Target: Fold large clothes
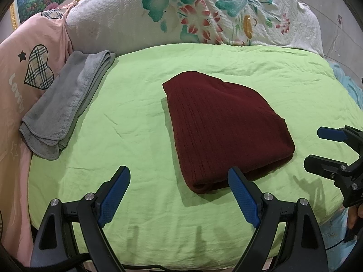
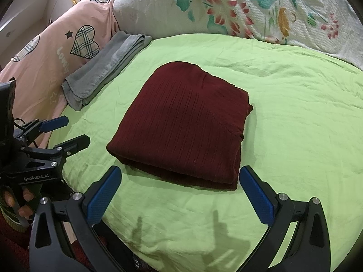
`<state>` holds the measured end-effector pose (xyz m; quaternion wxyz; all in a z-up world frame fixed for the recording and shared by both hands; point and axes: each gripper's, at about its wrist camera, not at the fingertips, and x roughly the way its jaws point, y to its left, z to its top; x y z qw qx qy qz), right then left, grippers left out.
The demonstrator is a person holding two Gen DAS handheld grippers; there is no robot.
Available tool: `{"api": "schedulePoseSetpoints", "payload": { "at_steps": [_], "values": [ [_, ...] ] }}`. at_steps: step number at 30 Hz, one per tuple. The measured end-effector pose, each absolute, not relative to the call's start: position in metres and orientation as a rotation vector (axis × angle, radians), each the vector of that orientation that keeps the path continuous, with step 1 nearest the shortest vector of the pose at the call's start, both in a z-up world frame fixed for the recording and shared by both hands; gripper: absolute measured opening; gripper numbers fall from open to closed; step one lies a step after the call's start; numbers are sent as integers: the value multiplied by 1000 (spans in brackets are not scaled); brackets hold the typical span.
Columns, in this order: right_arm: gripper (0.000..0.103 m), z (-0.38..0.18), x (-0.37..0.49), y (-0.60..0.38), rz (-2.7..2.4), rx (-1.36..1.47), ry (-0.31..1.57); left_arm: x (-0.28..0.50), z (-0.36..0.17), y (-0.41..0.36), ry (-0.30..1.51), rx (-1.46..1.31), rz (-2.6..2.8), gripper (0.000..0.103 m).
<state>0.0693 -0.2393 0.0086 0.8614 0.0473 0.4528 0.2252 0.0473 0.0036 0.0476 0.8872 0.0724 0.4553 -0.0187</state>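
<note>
I hold my left gripper [image 1: 179, 195] and right gripper [image 2: 180, 193] spread wide and empty just short of the near edge of the maroon knit garment [image 1: 223, 129], which lies folded into a compact block mid-way across the green sheet [image 1: 136, 104], apparently so I can judge whether it needs another fold.

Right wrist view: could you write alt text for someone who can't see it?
A dark red ribbed garment lies folded into a neat block on a light green sheet, with the right gripper open just in front of it, holding nothing. The left gripper, also open, is at the left edge, and a folded grey towel lies beyond it beside floral bedding.
</note>
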Motion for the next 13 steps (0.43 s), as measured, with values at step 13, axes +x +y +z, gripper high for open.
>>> {"api": "schedulePoseSetpoints", "payload": {
  "at_steps": [13],
  "values": [
    [103,3,75,-241,481,105,953,52,45,1,958,149,-50,88]
  ]
}}
